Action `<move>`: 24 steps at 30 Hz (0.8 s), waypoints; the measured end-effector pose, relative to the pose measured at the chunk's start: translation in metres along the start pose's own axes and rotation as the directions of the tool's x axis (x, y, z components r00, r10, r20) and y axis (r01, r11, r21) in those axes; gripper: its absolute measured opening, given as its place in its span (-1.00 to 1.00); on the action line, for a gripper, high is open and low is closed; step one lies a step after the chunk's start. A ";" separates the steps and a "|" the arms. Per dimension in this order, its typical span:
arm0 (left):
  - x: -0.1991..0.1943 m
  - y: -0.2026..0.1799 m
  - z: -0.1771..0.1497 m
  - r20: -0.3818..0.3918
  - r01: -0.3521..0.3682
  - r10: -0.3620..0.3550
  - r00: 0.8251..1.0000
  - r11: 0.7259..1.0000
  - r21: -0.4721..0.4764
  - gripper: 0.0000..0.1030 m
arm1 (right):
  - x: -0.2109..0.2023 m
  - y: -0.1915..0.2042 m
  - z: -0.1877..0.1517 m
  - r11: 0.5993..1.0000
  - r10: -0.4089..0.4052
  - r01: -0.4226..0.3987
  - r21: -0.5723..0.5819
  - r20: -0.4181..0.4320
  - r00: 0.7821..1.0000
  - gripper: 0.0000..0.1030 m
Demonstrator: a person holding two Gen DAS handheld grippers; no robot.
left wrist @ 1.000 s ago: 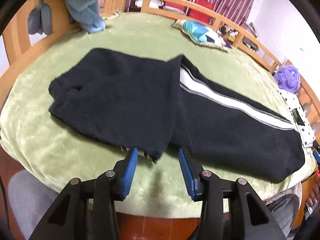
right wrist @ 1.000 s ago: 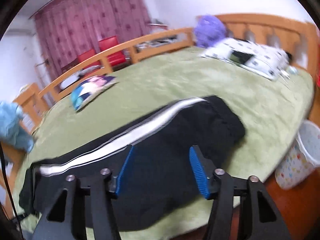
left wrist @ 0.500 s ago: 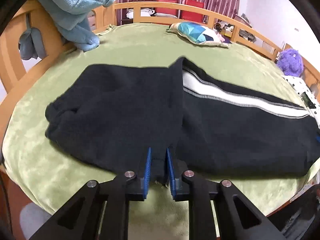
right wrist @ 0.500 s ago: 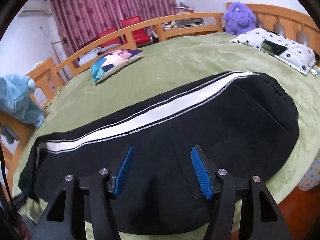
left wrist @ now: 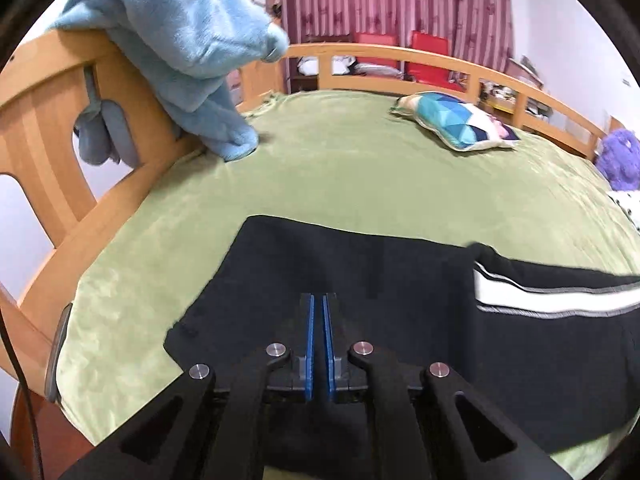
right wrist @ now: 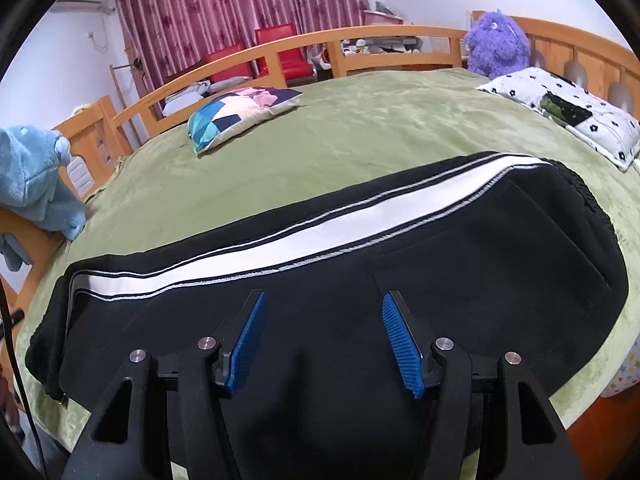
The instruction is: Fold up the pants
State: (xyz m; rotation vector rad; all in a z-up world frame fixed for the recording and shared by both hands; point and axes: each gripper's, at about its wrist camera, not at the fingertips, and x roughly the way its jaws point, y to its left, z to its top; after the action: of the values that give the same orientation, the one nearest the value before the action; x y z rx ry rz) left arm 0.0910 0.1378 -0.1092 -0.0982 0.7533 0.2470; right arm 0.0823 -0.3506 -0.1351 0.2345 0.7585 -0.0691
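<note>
Black pants (left wrist: 400, 280) with a white side stripe (left wrist: 540, 296) lie on the green bed cover (left wrist: 360, 176). The leg end is folded back over the rest. My left gripper (left wrist: 319, 300) is shut on the edge of that folded black cloth, its blue pads almost touching. In the right wrist view the pants (right wrist: 500, 264) stretch across the bed, stripe (right wrist: 320, 236) on the far side and waistband at the right. My right gripper (right wrist: 324, 298) hovers open over the near edge of the pants, nothing between its pads.
A wooden rail (left wrist: 60, 120) rings the bed. A light blue plush toy (left wrist: 192, 40) hangs on it at the left. A patterned cushion (right wrist: 240, 112), a purple plush toy (right wrist: 496, 44) and a white flowered pillow (right wrist: 568, 116) lie toward the far and right sides.
My left gripper shut on the near edge of the folded leg, then moved forward and up with it. My right gripper came down closer over the pants, still open.
</note>
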 end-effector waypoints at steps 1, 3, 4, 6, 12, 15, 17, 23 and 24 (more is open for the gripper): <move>0.002 0.004 0.003 -0.013 0.028 -0.029 0.999 1.000 -0.013 -0.90 | 0.000 0.002 0.000 1.000 -0.001 0.001 -0.004 0.001 1.000 0.16; 0.003 0.004 0.001 -0.034 0.086 -0.086 0.996 0.996 0.000 -0.89 | 0.002 0.007 0.000 1.000 -0.007 0.007 -0.006 0.003 1.000 0.16; 0.002 -0.001 -0.005 -0.041 0.105 -0.104 0.994 0.994 0.022 -0.89 | 0.002 0.006 -0.001 1.000 -0.004 0.005 -0.005 0.002 1.000 0.16; 0.000 -0.012 -0.020 -0.066 0.146 -0.142 0.988 0.987 0.072 -0.71 | 0.005 0.009 0.000 1.000 -0.004 0.004 -0.008 -0.002 1.000 0.16; -0.001 -0.043 -0.083 -0.180 0.313 -0.289 0.940 0.942 0.120 0.31 | 0.006 0.014 -0.005 0.999 -0.024 0.024 -0.036 -0.010 1.000 0.16; 0.005 -0.051 -0.099 -0.203 0.268 -0.238 0.950 0.955 0.130 0.31 | 0.004 0.010 -0.006 0.999 -0.024 0.023 -0.022 -0.009 1.000 0.16; 0.005 -0.051 -0.099 -0.184 0.234 -0.209 0.960 0.964 0.127 0.31 | 0.005 0.007 -0.004 1.000 -0.019 0.019 -0.007 -0.011 1.000 0.16; -0.003 -0.045 -0.084 -0.181 0.301 -0.278 0.943 0.947 0.113 -0.81 | 0.002 0.001 -0.003 1.000 -0.007 0.007 0.018 -0.003 1.000 0.16; -0.009 -0.043 -0.077 -0.144 0.282 -0.263 0.954 0.951 0.129 -0.82 | 0.001 0.001 -0.003 1.000 -0.006 0.006 0.020 -0.003 1.000 0.16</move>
State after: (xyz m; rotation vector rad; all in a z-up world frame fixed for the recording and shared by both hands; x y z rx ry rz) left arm 0.0445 0.0809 -0.1589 -0.0761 0.8710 -0.0806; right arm 0.0814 -0.3493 -0.1380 0.2516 0.7615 -0.0821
